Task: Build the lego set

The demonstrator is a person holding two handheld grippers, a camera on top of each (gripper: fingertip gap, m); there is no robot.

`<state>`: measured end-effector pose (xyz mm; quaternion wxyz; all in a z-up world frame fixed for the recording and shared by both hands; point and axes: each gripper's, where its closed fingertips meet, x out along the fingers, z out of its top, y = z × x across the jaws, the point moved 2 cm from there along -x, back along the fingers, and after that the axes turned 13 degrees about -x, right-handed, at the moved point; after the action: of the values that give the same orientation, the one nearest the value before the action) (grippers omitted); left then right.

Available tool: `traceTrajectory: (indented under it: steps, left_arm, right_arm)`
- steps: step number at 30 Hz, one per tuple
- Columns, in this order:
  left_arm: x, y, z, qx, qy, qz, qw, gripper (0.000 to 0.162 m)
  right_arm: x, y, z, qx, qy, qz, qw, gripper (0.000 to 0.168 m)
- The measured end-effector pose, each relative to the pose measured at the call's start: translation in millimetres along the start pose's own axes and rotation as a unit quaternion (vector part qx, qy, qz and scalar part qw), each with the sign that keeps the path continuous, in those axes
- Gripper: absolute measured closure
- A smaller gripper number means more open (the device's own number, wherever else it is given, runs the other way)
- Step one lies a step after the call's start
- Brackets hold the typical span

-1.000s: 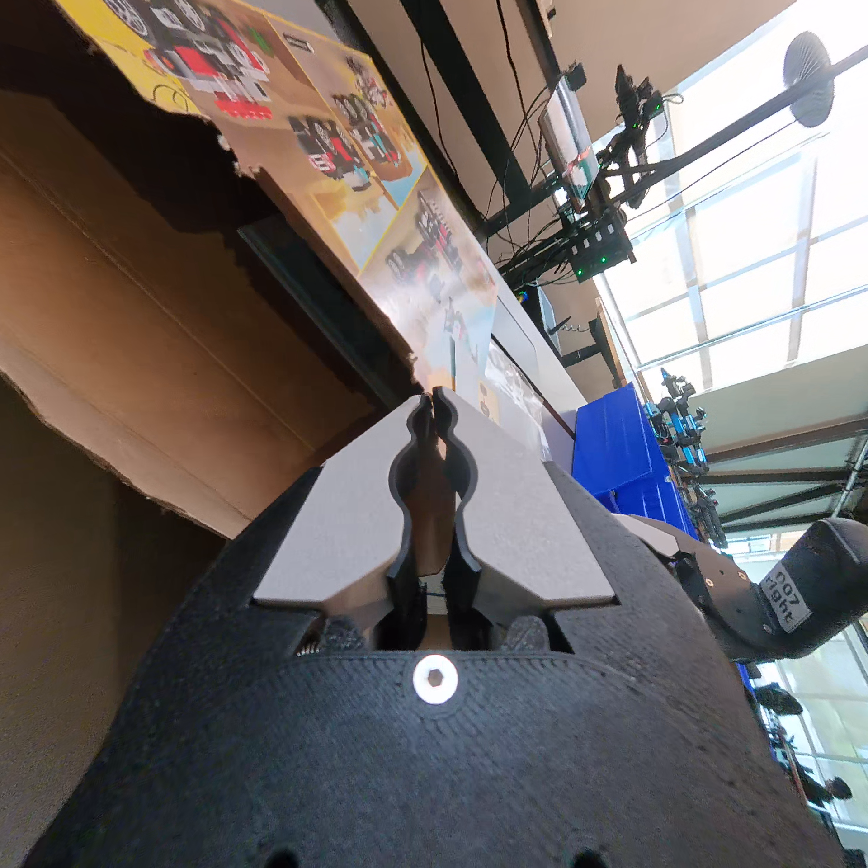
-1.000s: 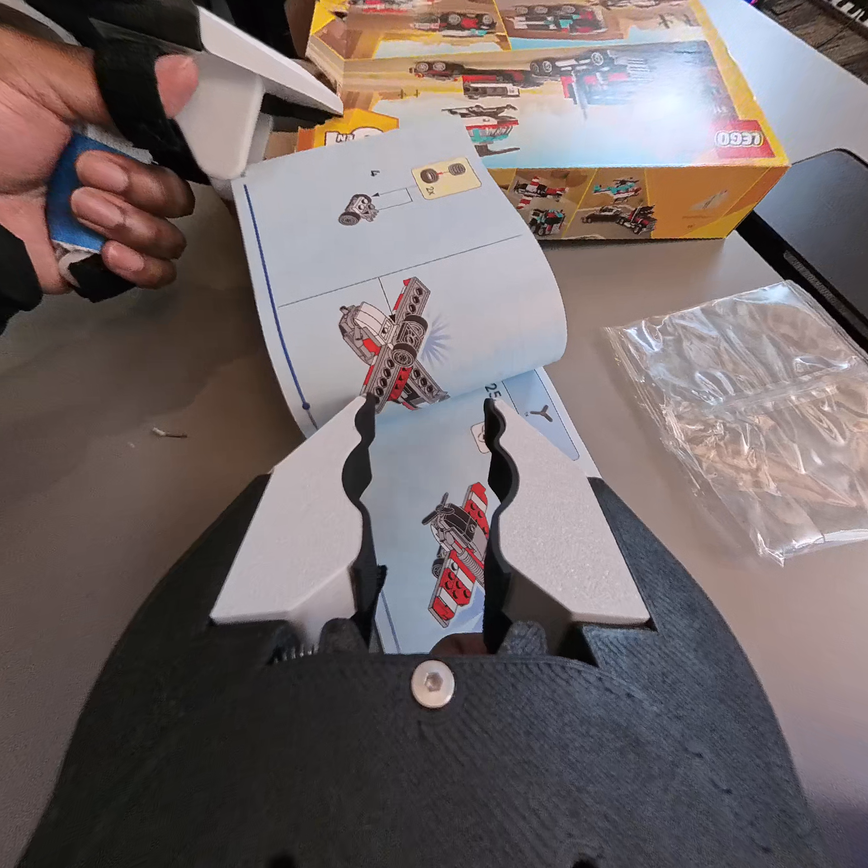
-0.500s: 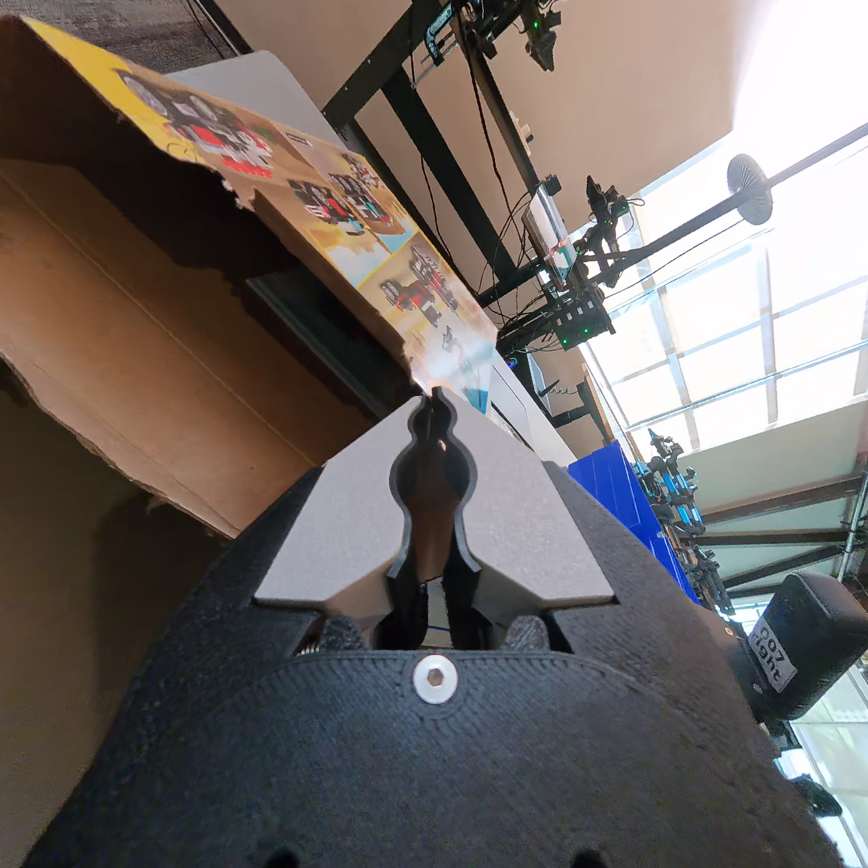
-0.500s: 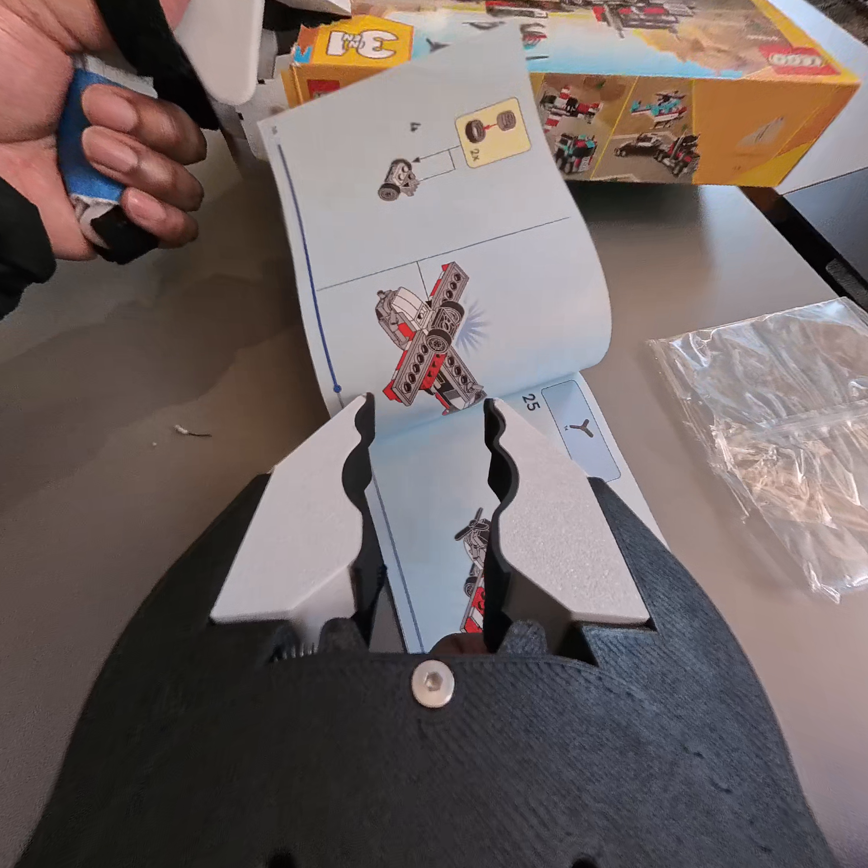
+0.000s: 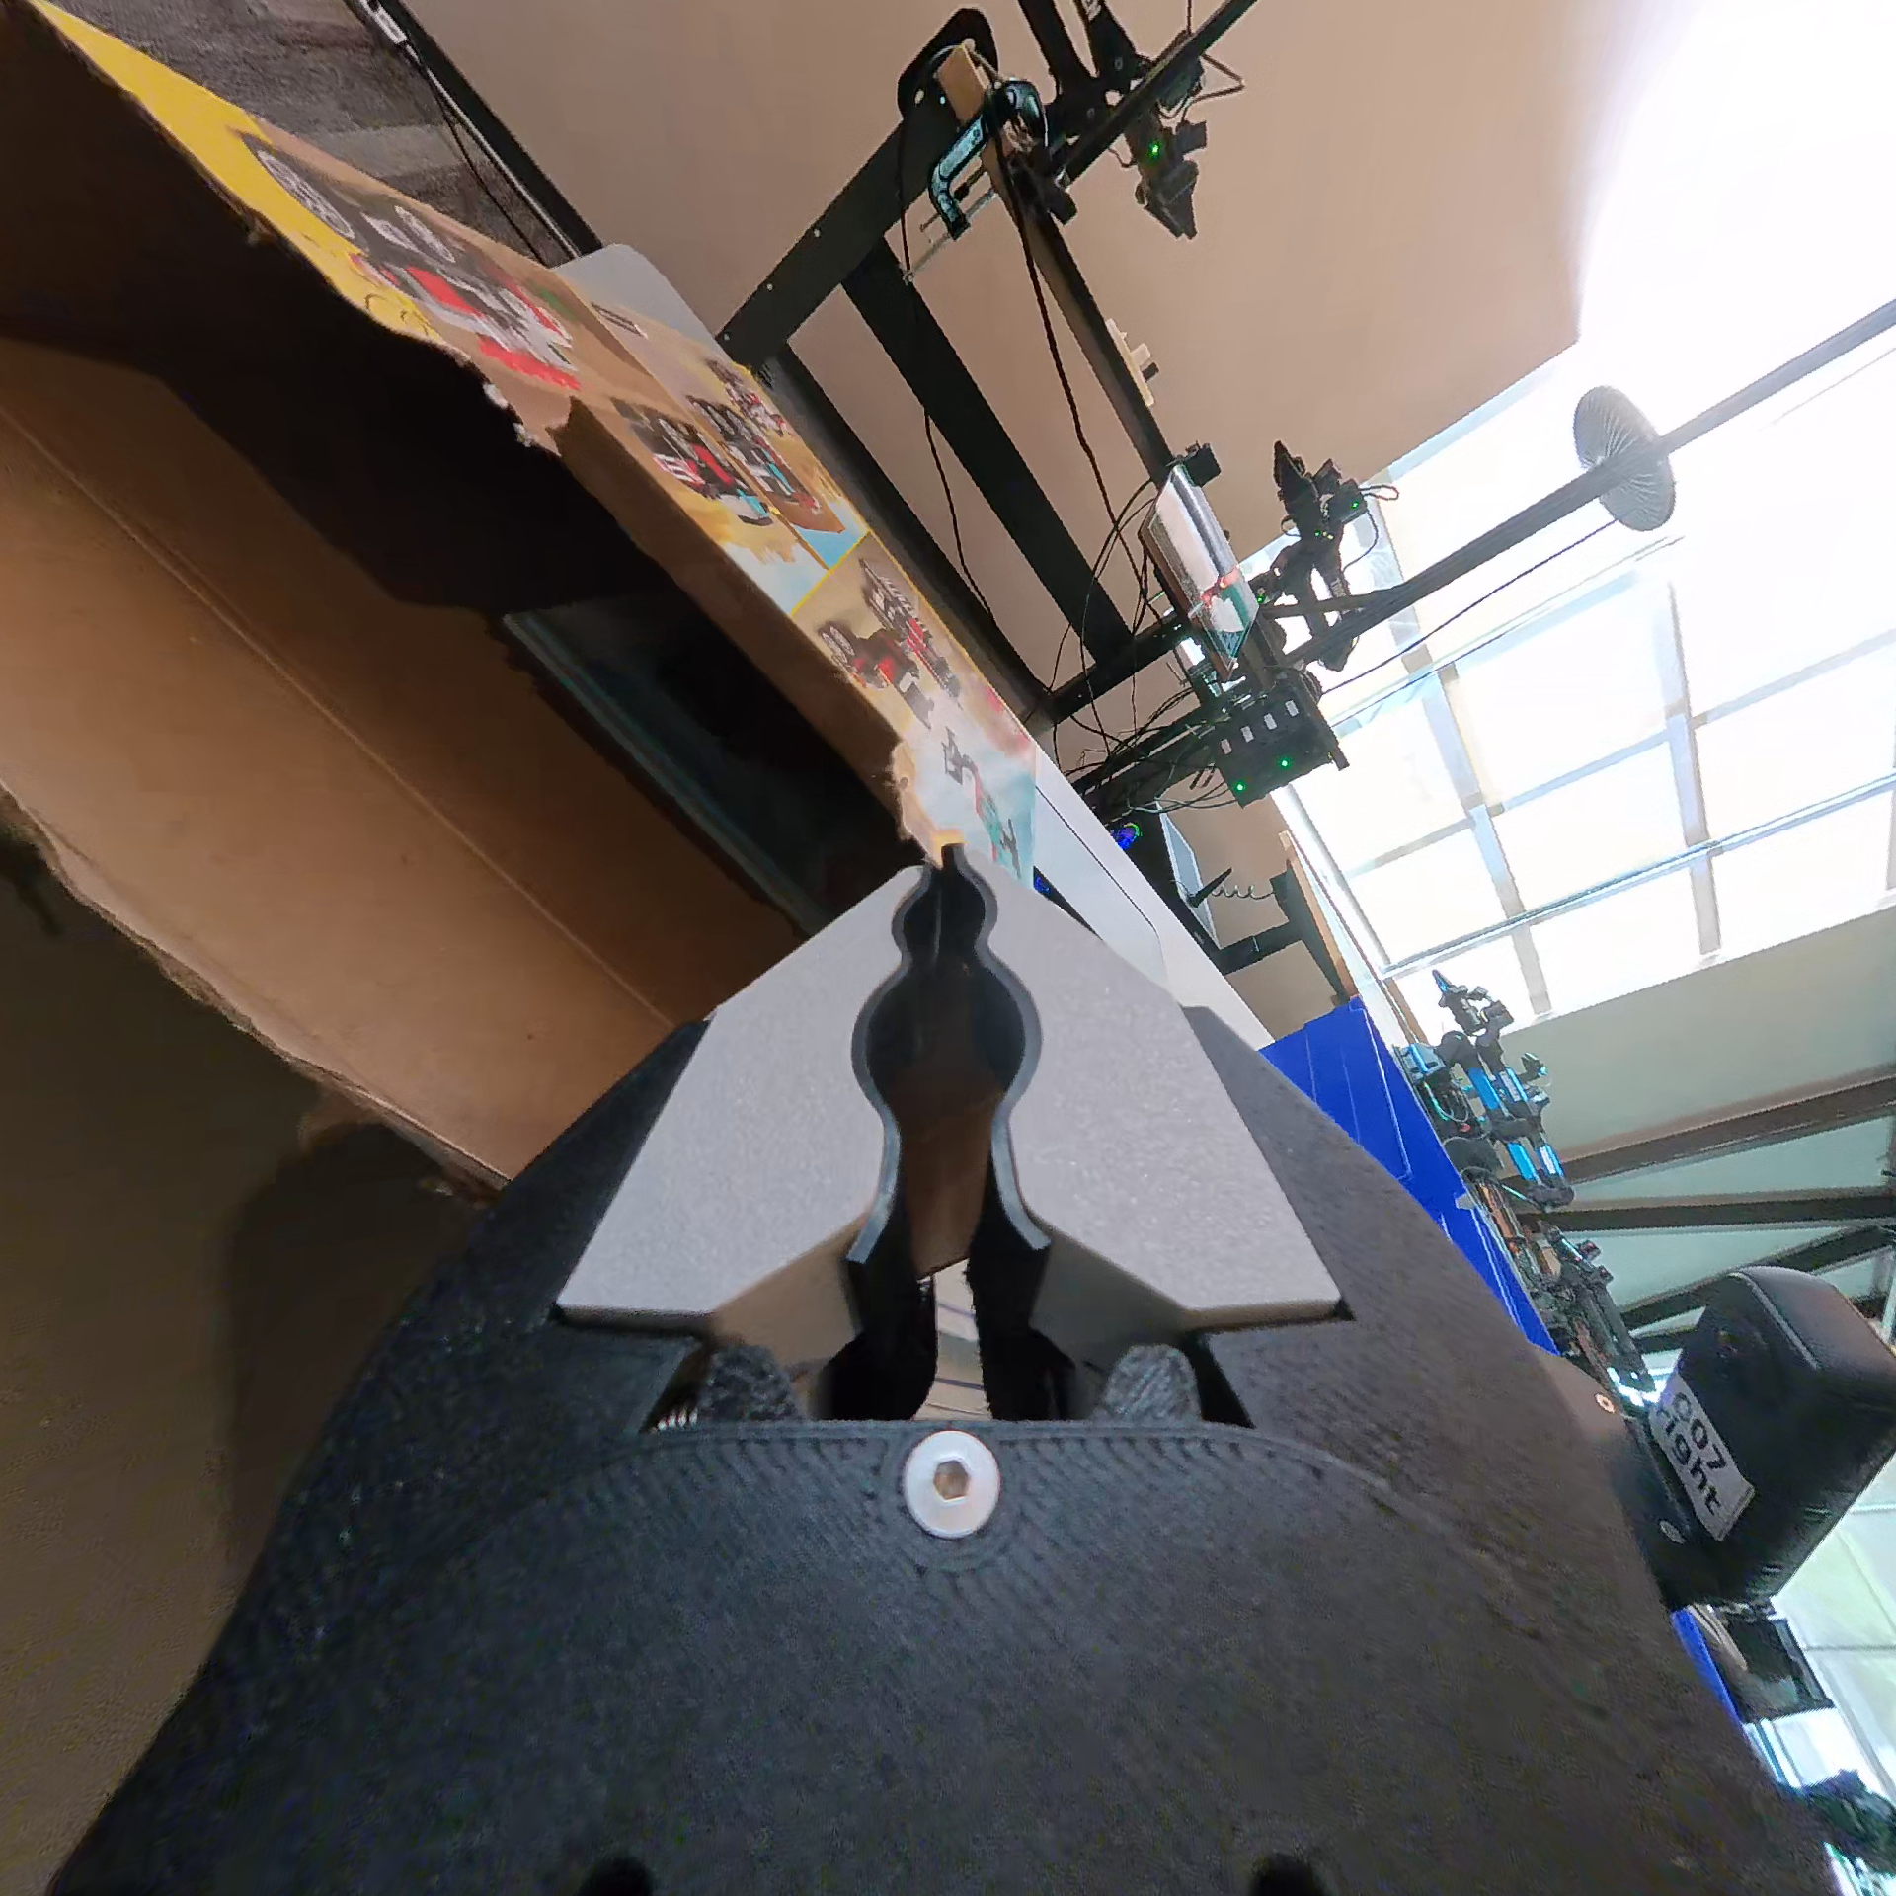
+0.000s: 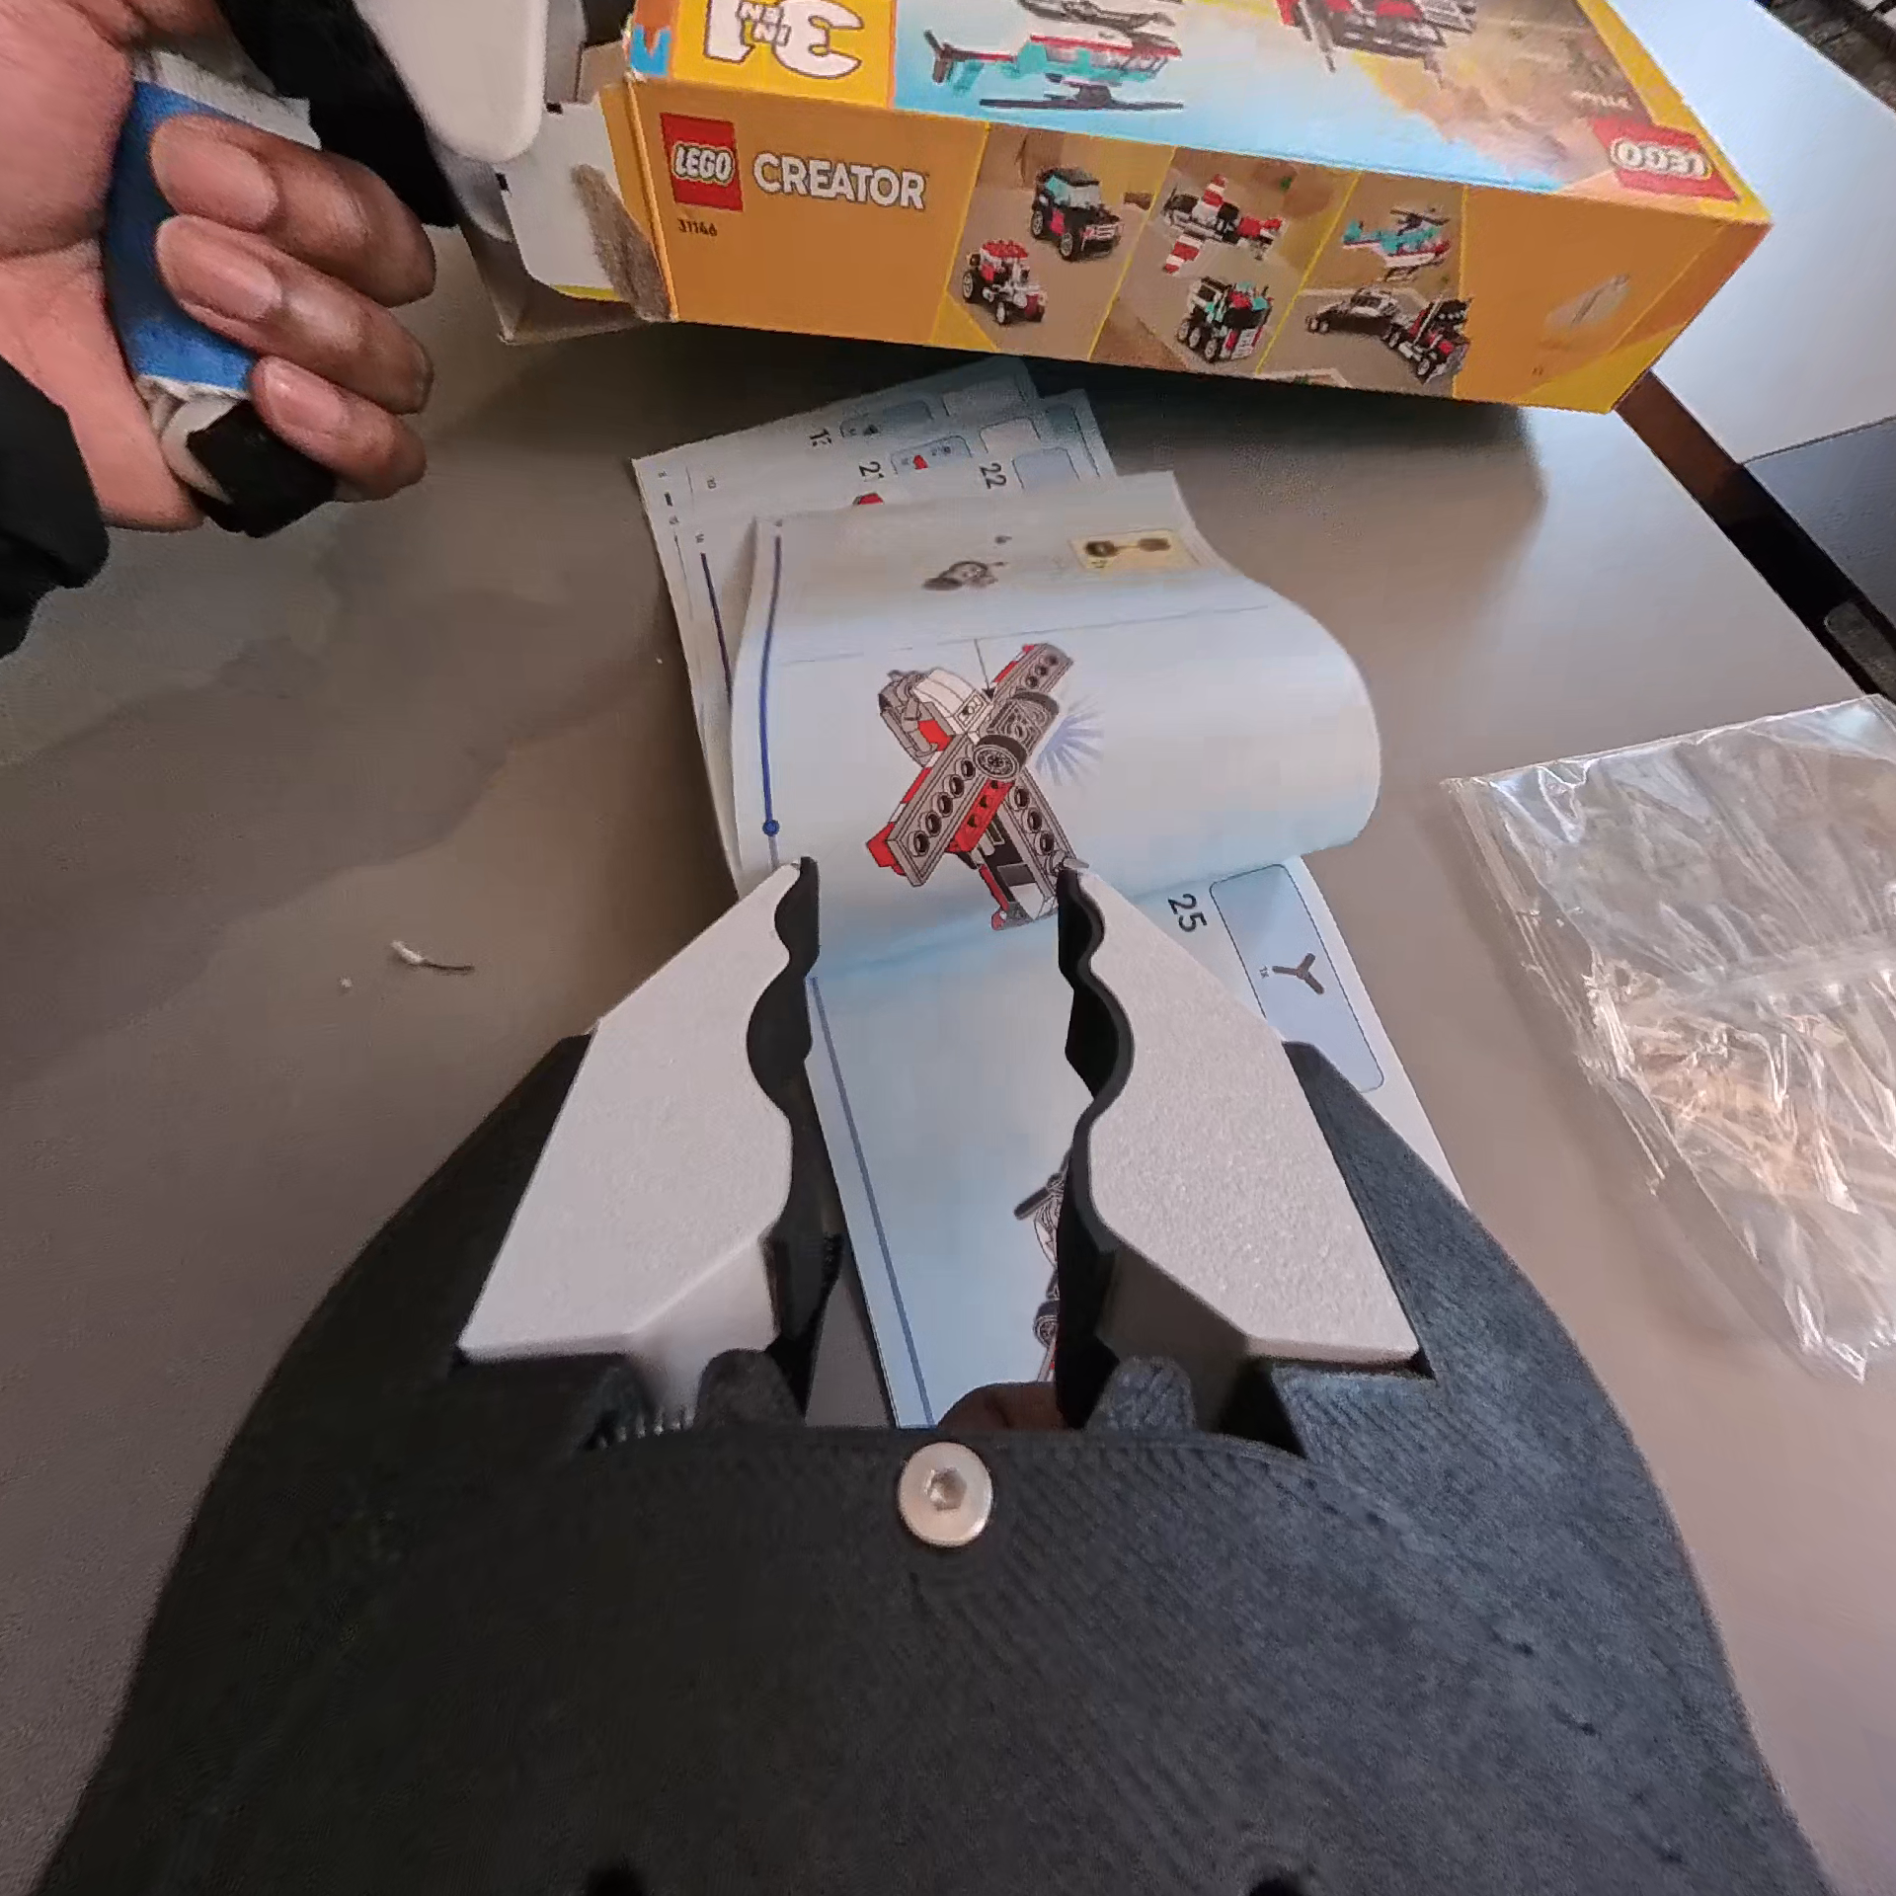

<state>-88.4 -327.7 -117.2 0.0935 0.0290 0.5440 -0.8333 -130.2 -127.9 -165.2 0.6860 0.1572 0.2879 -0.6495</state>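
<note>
Yellow lego box (image 6: pixel 1180 236) lies on the grey table (image 6: pixel 308 821); just before it rests the instruction booklet (image 6: pixel 1026 739), under the released right gripper (image 6: pixel 934 882). Left gripper (image 5: pixel 949 872) is clenched, empty, beside the box's torn flap.

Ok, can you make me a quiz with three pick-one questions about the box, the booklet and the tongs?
1. Where does the clear plastic bag lie?
A. right of the instruction booklet
B. inside the box
C. under the booklet

2. What colour is the box along its side?
A. green
B. yellow
C. purple

3. How are the right tongs?
A. shut on a brick
B. shut on the bag
C. open over the booklet

Answers: 1 A, the bag lies on the table to the booklet's right. 2 B, the side is yellow. 3 C, a gap shows between the fingers, with the page behind.
</note>
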Motion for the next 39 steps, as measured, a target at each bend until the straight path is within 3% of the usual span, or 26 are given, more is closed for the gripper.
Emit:
traceTrajectory:
  steps: [12, 19, 25, 31, 39]
  left_arm:
    - [9, -13, -27, 0.016, 0.032, -0.006, 0.999, 0.161]
    - [9, 6, -49, -0.011, 0.058, 0.011, 0.998, 0.159]
    - [1, 11, -52, -0.027, 0.086, 0.009, 0.996, 0.138]
    - [-11, 2, -51, 0.033, 0.085, 0.016, 0.996, 0.127]
    - [-12, -25, -69, 0.138, 0.097, -0.006, 0.986, 0.126]
  right_arm:
    - [3, 4, 1, -0.005, 0.001, 0.004, 1.0, 0.121]
    - [0, 3, -1, -0.004, 0.005, 0.002, 1.0, 0.121]
    - [-5, 3, -4, -0.001, 0.005, 0.001, 1.0, 0.121]
    - [-14, 4, -7, 0.011, 0.008, 0.001, 1.0, 0.121]
    - [-51, 22, -18, 0.048, -0.002, 0.019, 0.999, 0.121]
